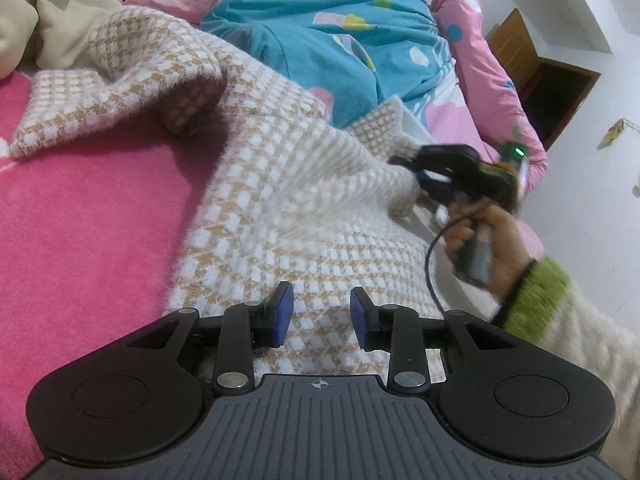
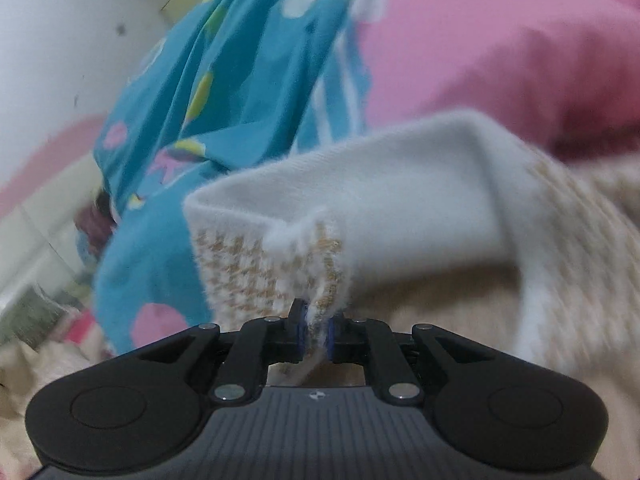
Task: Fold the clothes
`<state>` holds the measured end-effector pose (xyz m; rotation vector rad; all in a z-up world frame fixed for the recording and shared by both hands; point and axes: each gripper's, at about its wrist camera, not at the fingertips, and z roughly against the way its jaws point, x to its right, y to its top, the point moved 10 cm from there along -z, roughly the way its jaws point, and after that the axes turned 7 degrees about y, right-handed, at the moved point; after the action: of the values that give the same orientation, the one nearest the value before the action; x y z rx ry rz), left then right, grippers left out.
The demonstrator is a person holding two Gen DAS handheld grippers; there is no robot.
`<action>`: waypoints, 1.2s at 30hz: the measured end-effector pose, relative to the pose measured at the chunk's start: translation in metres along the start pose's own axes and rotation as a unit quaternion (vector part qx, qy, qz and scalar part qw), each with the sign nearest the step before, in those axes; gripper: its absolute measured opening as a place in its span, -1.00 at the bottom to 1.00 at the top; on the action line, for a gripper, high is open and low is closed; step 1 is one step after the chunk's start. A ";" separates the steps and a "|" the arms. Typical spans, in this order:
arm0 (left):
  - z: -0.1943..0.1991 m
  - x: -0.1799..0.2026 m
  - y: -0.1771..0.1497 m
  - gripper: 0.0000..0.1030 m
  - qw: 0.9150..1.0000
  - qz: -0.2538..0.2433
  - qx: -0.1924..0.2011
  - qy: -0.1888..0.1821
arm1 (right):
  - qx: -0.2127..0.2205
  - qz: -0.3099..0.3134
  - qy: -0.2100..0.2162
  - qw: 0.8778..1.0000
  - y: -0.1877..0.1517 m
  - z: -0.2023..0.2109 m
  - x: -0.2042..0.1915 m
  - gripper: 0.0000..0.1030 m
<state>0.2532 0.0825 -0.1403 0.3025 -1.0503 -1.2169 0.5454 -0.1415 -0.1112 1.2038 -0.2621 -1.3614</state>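
A fuzzy tan-and-white houndstooth sweater (image 1: 280, 184) lies spread on the bed, one sleeve (image 1: 120, 92) stretched to the left. My left gripper (image 1: 321, 314) sits low over its near part. The blue pads (image 1: 285, 312) stand apart, with flat fabric showing in the gap and nothing pinched. My right gripper (image 1: 404, 162) is at the sweater's right side, held by a hand with a green cuff (image 1: 532, 292). In the right wrist view the right gripper (image 2: 318, 334) is shut on a folded-over edge of the sweater (image 2: 280, 256), lifting it so the white inner side shows.
A hot-pink blanket (image 1: 80, 220) covers the bed on the left. A blue patterned quilt (image 1: 320, 20) and a pink quilt (image 1: 480, 80) are heaped behind the sweater. A cream garment (image 1: 48, 8) lies at the far left. Wooden furniture (image 1: 548, 80) stands by the white wall.
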 end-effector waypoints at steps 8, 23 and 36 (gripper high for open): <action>0.000 0.000 0.001 -0.39 1.000 0.002 0.000 -0.002 | -0.037 0.107 -0.036 0.993 0.003 -0.009 -0.018 -0.29; 0.001 0.000 0.001 -0.39 1.000 0.002 0.001 0.001 | -0.092 0.205 0.131 0.966 -0.011 0.048 -0.148 0.12; 0.003 -0.004 0.001 -0.39 1.000 0.021 0.003 -0.010 | -0.234 0.243 0.233 0.912 -0.064 -0.059 -0.308 0.45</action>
<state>0.2510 0.0872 -0.1401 0.2728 -1.0737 -1.1811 0.4653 0.1595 -0.0390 0.9336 0.1039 -0.6214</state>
